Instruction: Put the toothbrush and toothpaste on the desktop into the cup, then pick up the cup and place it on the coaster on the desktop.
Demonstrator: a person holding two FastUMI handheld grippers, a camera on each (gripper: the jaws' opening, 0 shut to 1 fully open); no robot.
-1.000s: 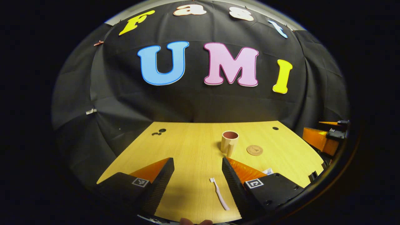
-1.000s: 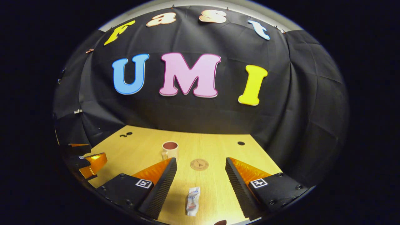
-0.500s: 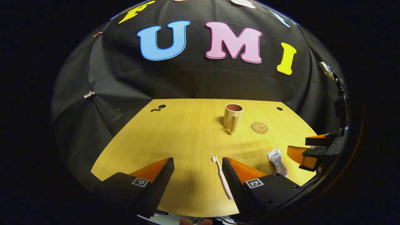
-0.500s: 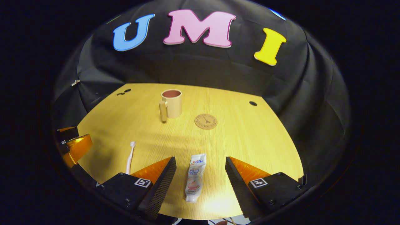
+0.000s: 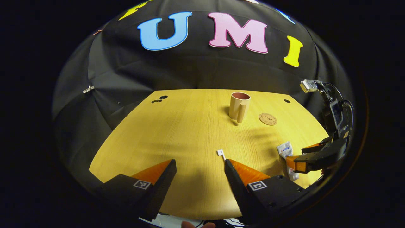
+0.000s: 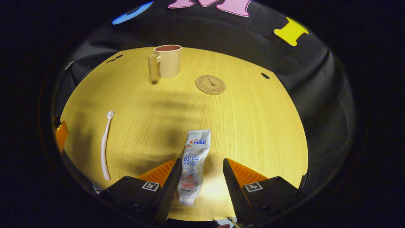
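A white toothpaste tube (image 6: 193, 164) lies flat on the wooden desktop (image 6: 246, 126), its lower half between the fingers of my right gripper (image 6: 202, 164), which is open and straddles it. The pale toothbrush (image 6: 105, 142) lies to the left, bristles pointing away. A beige cup (image 6: 165, 60) with a handle stands upright at the back, beside a round cork coaster (image 6: 210, 84). In the left gripper view my left gripper (image 5: 200, 164) is open above the desk; the toothbrush head (image 5: 220, 153) peeks out by its right finger. The cup (image 5: 239, 106), the coaster (image 5: 267, 119), the toothpaste (image 5: 286, 152) and the other gripper (image 5: 311, 156) lie beyond.
Small dark holes mark the desktop at the back left (image 5: 160, 98) and back right (image 5: 287, 101). Black cloth walls close the booth right behind the desk. Cables and a small camera (image 5: 309, 85) sit on top of the far gripper at the right.
My right gripper has dropped down and forward over the toothpaste, and its fingers have narrowed around the tube. My left gripper has shifted so that its right finger covers most of the toothbrush.
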